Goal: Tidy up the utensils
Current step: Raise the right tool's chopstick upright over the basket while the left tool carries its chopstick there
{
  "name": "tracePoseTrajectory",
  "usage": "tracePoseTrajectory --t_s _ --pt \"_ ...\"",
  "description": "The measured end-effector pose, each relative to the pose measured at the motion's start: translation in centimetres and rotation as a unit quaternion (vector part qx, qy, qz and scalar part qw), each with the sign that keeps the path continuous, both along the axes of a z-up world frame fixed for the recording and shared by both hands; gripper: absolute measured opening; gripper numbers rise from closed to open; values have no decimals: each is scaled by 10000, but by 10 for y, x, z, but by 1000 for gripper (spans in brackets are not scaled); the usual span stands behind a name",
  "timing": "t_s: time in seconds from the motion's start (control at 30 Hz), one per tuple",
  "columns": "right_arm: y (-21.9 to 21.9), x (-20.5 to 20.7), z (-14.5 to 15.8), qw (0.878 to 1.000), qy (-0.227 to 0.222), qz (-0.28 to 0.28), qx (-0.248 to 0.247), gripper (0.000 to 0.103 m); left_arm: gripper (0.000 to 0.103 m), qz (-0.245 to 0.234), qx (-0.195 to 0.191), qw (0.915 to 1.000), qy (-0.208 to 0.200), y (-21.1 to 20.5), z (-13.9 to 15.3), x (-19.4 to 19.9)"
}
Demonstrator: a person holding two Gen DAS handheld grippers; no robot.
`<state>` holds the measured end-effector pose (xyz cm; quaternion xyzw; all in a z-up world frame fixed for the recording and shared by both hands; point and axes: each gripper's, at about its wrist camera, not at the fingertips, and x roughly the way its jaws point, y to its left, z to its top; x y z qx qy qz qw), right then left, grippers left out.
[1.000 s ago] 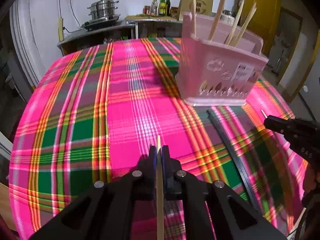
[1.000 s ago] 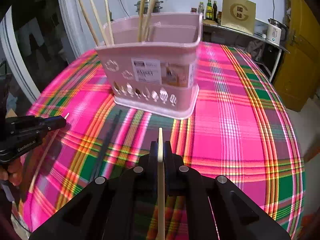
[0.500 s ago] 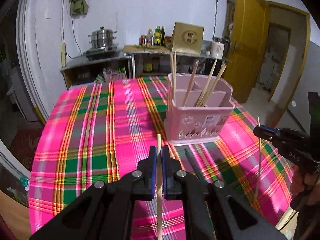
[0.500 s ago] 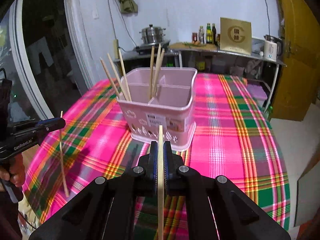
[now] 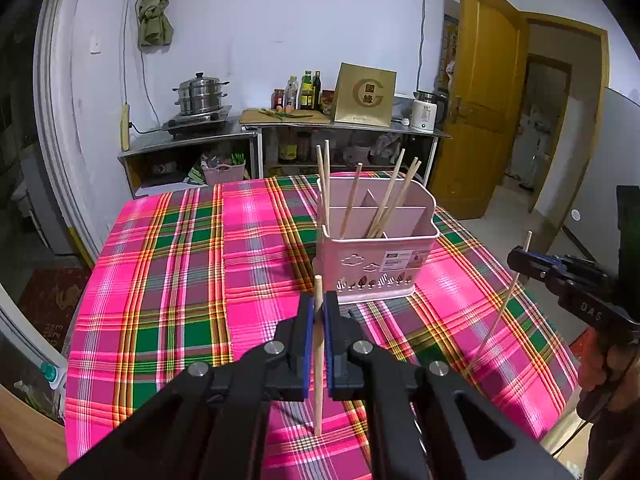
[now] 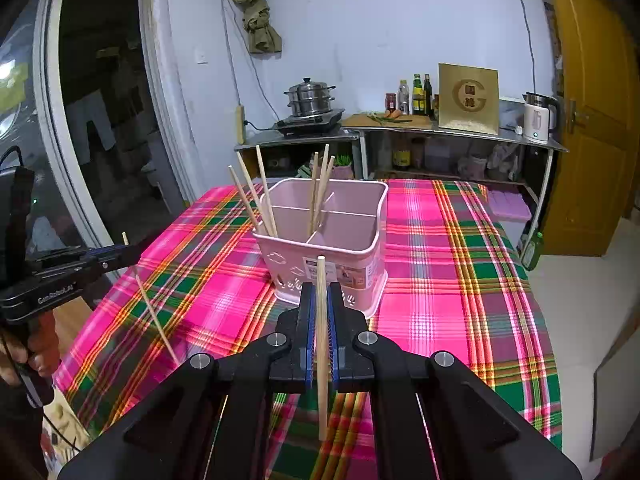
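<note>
Left gripper [image 5: 316,312]: fingers pinched tight on one chopstick [image 5: 317,356], held upright and clear of the cloth.
Right gripper [image 6: 320,312]: fingers likewise clamped on a second chopstick [image 6: 321,344], also upright.
Cross-view: each gripper shows at the edge of the other's camera, its stick hanging down over the table's near corner.
Holder [image 5: 376,252]: pink, divided into compartments, standing on the plaid table [image 5: 180,280] ahead of both grippers, a little way off.
Already in holder: several wooden chopsticks, leaning in two clusters; the left wrist view shows them in the nearer and left compartments, though exactly which cell each sits in is hard to tell.
Still empty: at least one compartment on the holder's right side looks bare in the right wrist view.
Left on table: no loose chopsticks can be seen on the cloth in either view; the area beneath the grippers is hidden.
Progress: judged late. Most sticks are stowed, and the two in hand appear to be the last.
Remaining: carry both over the holder's rim and let them drop in.
</note>
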<state>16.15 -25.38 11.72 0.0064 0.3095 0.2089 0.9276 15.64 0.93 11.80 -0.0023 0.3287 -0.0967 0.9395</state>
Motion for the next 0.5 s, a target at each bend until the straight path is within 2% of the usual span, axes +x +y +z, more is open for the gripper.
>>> tracePoseTrajectory --t_s 0.5 --pt "-1 -11 8 9999 -113 97 -64 6 5 -132 -19 9999 -29 -13 9 -5"
